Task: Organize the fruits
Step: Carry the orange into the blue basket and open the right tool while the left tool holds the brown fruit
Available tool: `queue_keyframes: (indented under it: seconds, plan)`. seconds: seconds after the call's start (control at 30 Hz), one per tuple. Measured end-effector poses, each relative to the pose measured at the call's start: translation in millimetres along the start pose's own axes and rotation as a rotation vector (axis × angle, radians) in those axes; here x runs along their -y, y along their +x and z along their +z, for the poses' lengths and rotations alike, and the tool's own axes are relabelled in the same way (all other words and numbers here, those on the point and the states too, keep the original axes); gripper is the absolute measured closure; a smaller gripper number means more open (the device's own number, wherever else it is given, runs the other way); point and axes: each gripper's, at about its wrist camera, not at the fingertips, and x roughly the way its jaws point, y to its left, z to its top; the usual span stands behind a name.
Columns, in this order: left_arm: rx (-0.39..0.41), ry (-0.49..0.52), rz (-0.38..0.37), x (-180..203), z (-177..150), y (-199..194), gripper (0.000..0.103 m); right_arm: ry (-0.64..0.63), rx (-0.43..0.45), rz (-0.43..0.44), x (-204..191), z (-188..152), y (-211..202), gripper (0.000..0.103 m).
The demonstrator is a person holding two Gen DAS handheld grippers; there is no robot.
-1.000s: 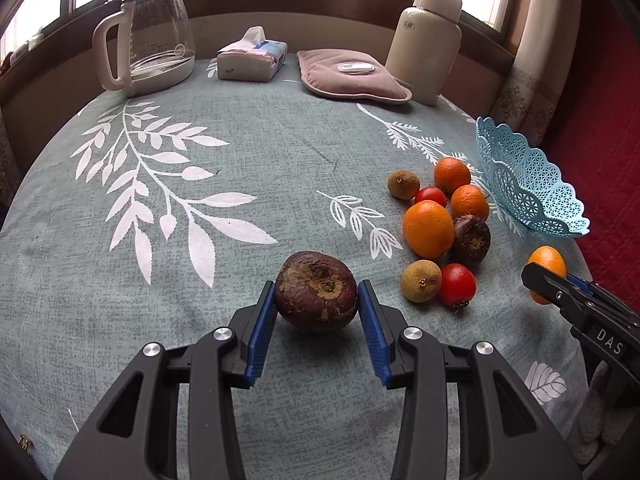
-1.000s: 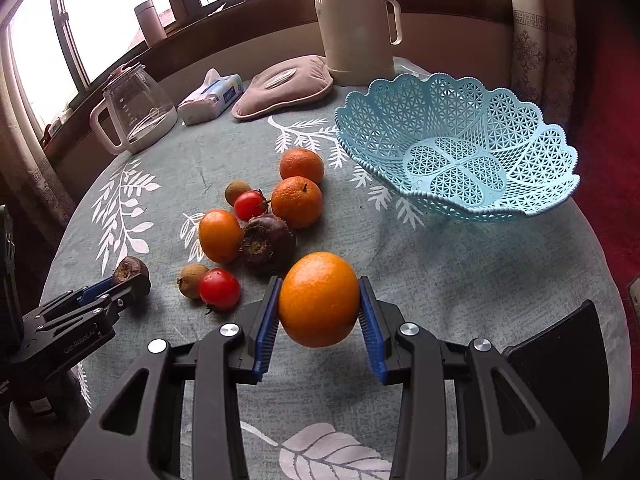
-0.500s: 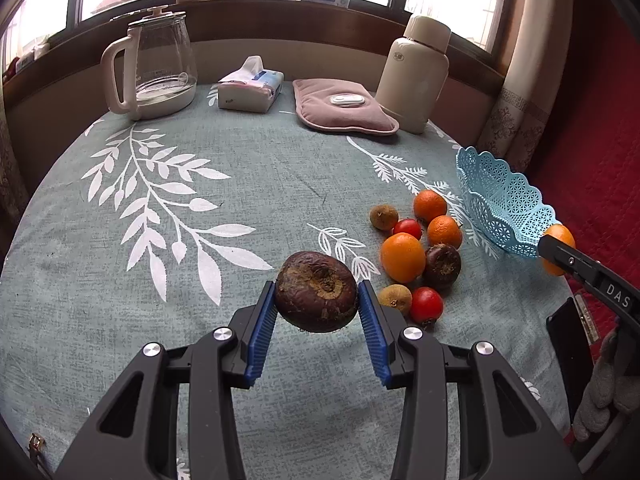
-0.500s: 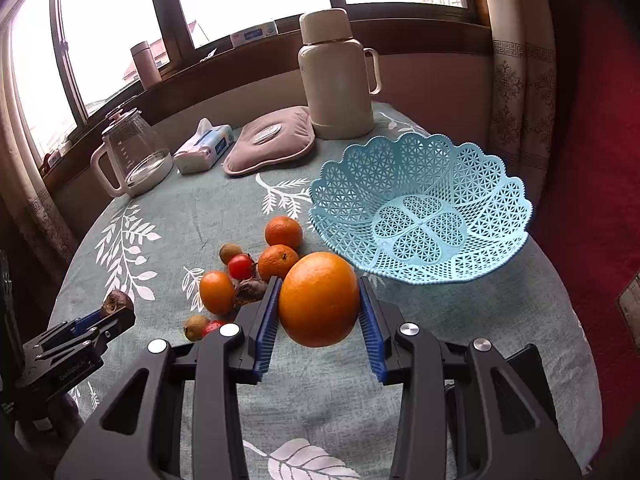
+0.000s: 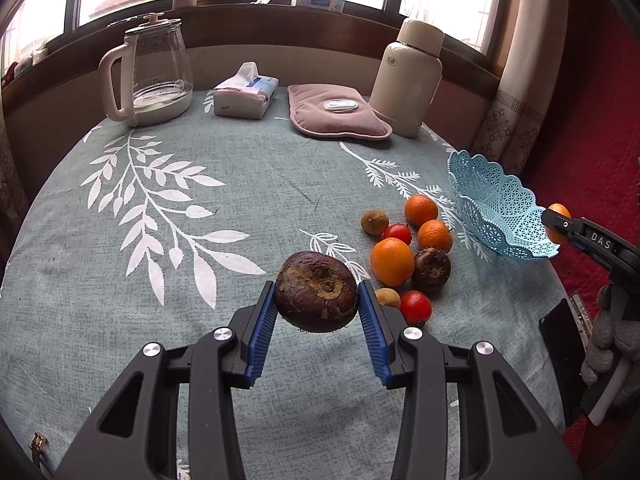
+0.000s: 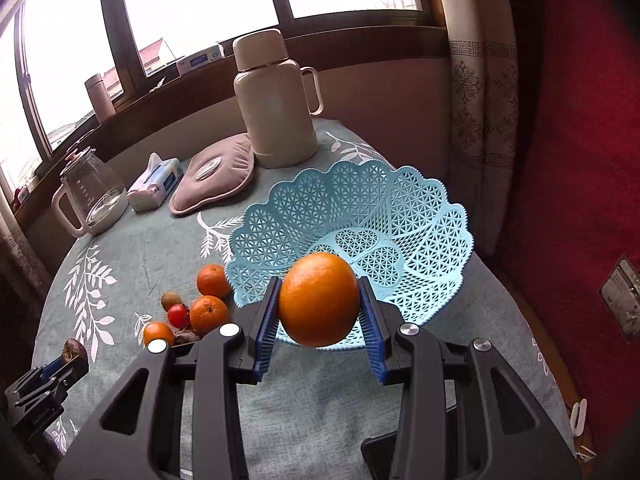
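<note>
My left gripper [image 5: 317, 300] is shut on a dark brown wrinkled fruit [image 5: 316, 290], held above the cloth left of the fruit pile. My right gripper [image 6: 320, 302] is shut on a large orange [image 6: 319, 298], raised over the near rim of the light blue lattice basket [image 6: 420, 220], whose bowl holds nothing. In the left wrist view the same basket [image 5: 496, 208] sits at the right with the right gripper [image 5: 560, 224] and its orange beyond it. Several loose fruits lie left of the basket: oranges [image 5: 392, 261], red tomatoes [image 5: 416, 307], small brown fruits [image 5: 374, 222] and a dark fruit [image 5: 432, 270].
At the back of the round table [image 5: 200, 152] stand a glass kettle [image 5: 150, 74], a tissue pack [image 5: 245, 96], a pink pad [image 5: 336, 116] and a cream thermos [image 5: 412, 80]. A dark phone [image 5: 560, 332] lies at the right edge. Red fabric [image 6: 580, 160] borders the right side.
My right gripper has carried the orange up and toward the basket, from in front of the fruit pile to over the basket's near rim. My left gripper has lifted the dark fruit slightly.
</note>
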Motion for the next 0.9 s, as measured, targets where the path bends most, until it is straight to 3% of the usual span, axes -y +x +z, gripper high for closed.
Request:
queue_keyframes:
  seconds: [0.5,0.9]
  plan:
    - [-0.016,0.017,0.008,7.5,5.6,6.2,0.061,0.050,-0.044,-0.047,24.6,6.9,30.5,0.064]
    - [-0.022,0.054,-0.007,27.0,14.1,15.0,0.061,0.083,0.003,-0.024,35.9,8.7,18.6,0.062]
